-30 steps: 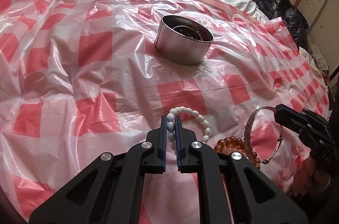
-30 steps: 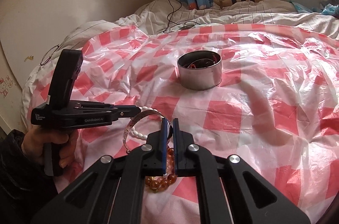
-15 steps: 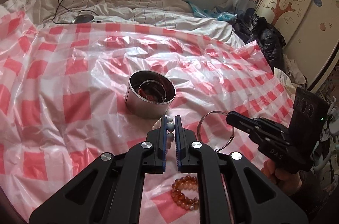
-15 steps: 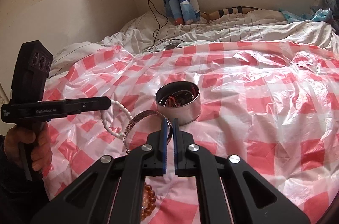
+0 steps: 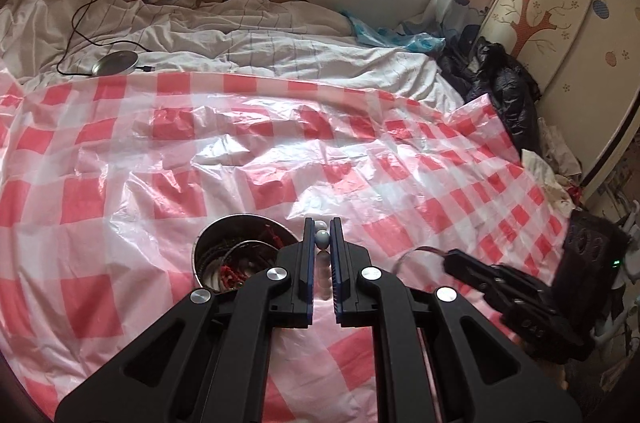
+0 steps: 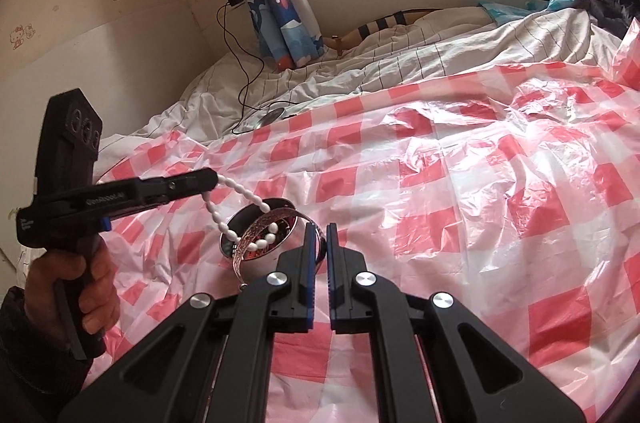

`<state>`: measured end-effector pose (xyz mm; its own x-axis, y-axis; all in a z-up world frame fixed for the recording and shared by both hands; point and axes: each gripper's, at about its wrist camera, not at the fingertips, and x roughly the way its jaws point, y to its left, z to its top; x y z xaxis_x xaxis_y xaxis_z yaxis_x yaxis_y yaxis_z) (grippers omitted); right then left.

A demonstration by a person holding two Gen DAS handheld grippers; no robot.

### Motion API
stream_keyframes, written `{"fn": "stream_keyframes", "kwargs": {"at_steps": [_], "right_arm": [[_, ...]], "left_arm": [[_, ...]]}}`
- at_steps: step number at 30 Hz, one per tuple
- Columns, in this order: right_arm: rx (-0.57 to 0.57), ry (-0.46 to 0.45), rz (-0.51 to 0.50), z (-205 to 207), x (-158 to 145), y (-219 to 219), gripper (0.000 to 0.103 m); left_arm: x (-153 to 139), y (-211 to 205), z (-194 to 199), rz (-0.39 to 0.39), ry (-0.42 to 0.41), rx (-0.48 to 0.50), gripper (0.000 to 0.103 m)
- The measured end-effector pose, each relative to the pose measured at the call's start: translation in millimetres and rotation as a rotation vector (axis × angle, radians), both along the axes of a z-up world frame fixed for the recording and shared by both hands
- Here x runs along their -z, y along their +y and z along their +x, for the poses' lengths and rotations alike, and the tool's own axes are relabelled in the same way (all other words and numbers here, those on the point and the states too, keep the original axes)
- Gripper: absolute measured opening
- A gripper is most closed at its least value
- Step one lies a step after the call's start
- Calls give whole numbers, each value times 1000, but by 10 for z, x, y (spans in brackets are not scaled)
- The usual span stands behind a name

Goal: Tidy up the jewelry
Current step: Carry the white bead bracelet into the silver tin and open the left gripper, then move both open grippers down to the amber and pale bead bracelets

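Note:
My left gripper (image 5: 321, 237) is shut on a white bead bracelet (image 5: 321, 238); in the right wrist view the bracelet (image 6: 240, 214) hangs from it above the round metal tin (image 6: 276, 255). The tin (image 5: 224, 247) holds several pieces of jewelry and sits just left of my left fingers. My right gripper (image 6: 319, 237) is shut on a silver bangle (image 6: 260, 227) and holds it in the air beside the tin. The right gripper also shows in the left wrist view (image 5: 448, 259), with part of the bangle (image 5: 408, 255) sticking out of it.
A red-and-white checked plastic sheet (image 5: 280, 151) covers the bed. A round metal lid (image 5: 116, 63) with a black cable lies on the white bedding at the back left. Dark clothes (image 5: 504, 91) are piled at the right by a wardrobe.
Both grippers have lifted off the sheet and moved forward to the tin, carrying the white bracelet and the silver bangle. The amber bead bracelet has dropped out of view.

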<state>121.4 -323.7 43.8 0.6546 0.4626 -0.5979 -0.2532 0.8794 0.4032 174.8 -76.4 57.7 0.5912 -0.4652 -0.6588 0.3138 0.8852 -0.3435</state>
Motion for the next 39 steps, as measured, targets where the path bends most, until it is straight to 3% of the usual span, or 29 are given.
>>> {"fn": "stream_keyframes", "kwargs": {"at_steps": [4,8,12,17,18,19,20,24,27,32,37,39], "right_arm": [[5,8,10,147,19,15,6],[-26,3,-15,326,38,214,6],[-79,8,-70,497,114,554,6],[-182,89,-140,667,368,966,7],[-198,102,-170,679,422,1037,10],[-198,96,-195,663,443,1066,27],[-188,75,-212,619,428,1060,35],[-155,13,-204,323,187,874,40],[-153,8,-200,-12,60,718,55],[-150,96,-144,-648,126,382,56],[-135,136,-108,-1050,199,302,56],[-131,150,-102,-1100,246,309,56]], "left_arm": [[367,34,203,128,37,-62,7],[582,145,236,197,86,-73,7],[502,340,177,171,77,-101,8],[390,552,-36,127,82,-121,32],[380,583,-100,120,85,-123,33],[378,616,-176,112,92,-122,33],[382,643,-255,103,98,-118,35],[492,612,-643,78,139,-62,43],[667,467,-1004,52,190,26,44],[829,215,-1481,65,212,109,44],[945,76,-1646,119,209,129,44],[939,51,-1665,136,182,129,36]]}}
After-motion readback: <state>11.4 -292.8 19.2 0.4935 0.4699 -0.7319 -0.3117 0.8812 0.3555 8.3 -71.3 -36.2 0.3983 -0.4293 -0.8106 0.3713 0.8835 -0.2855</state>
